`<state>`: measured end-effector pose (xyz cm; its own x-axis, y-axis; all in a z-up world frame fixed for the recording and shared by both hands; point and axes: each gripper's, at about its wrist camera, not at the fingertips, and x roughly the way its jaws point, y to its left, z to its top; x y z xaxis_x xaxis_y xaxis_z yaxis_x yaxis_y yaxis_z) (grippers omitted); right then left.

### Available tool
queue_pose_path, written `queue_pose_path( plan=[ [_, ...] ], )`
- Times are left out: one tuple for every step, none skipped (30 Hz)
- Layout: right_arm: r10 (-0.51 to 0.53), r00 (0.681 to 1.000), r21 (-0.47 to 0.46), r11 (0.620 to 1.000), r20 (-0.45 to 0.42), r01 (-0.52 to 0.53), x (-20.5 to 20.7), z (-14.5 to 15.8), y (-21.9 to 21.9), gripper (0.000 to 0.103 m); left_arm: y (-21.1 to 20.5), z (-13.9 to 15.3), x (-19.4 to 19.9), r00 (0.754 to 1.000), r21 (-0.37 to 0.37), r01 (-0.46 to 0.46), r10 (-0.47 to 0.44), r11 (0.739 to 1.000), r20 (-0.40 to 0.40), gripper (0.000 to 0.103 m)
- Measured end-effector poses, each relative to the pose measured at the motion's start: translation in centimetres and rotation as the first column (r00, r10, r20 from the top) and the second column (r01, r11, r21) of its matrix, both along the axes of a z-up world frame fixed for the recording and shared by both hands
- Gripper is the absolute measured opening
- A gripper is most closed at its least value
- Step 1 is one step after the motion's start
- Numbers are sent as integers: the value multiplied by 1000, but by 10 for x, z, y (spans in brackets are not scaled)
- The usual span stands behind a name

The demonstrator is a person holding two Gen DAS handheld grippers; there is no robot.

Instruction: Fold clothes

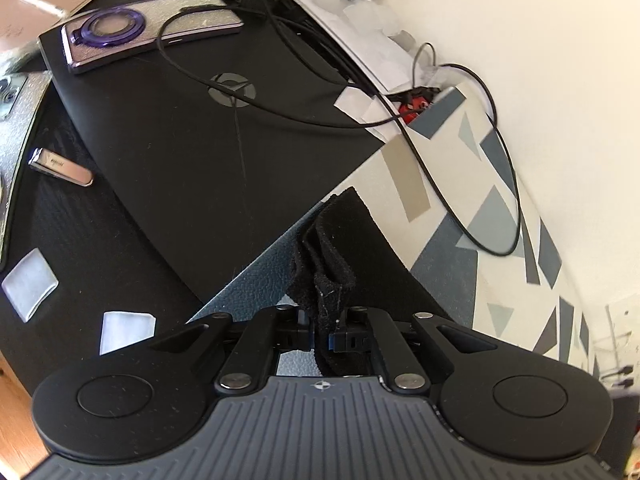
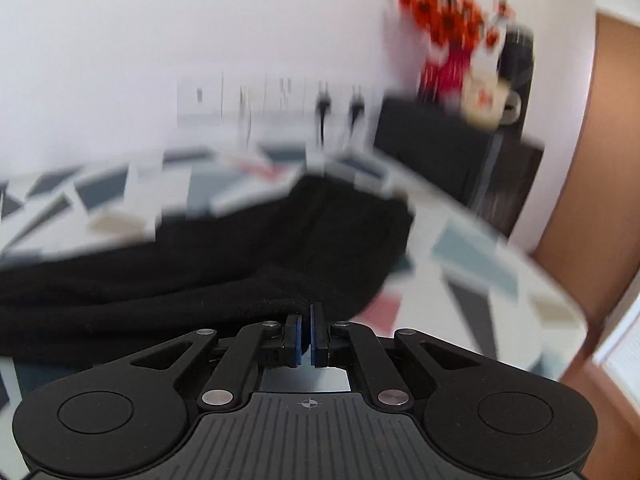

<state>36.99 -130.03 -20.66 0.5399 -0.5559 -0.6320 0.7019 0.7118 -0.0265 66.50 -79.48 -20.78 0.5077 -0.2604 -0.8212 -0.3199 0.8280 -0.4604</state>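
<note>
A black garment [image 2: 248,256] lies in soft folds on a table with a grey, white and red geometric cover [image 2: 472,248]. My right gripper [image 2: 307,330] is shut at its near edge, and the pads pinch the hem of the black garment. The right view is blurred by motion. In the left wrist view my left gripper [image 1: 324,334] is shut on a bunched strip of the same black cloth [image 1: 332,256], which rises from between the pads and runs away over the patterned cover [image 1: 452,184].
A closed black laptop [image 1: 192,140] lies just left of the cloth, with a glittery phone [image 1: 148,32] and black cables [image 1: 440,120] on it. Papers and clutter sit against the white wall. A black cabinet [image 2: 440,148] with red flowers [image 2: 448,20] and a mug stands at the table's far right.
</note>
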Motion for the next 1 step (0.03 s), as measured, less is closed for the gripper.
queue_pose_path(
  plan=[
    [7, 1000, 34, 999, 4, -7, -4, -3, 0, 4, 1, 1, -1, 1000, 8, -8, 8, 1000, 1, 6]
  ],
)
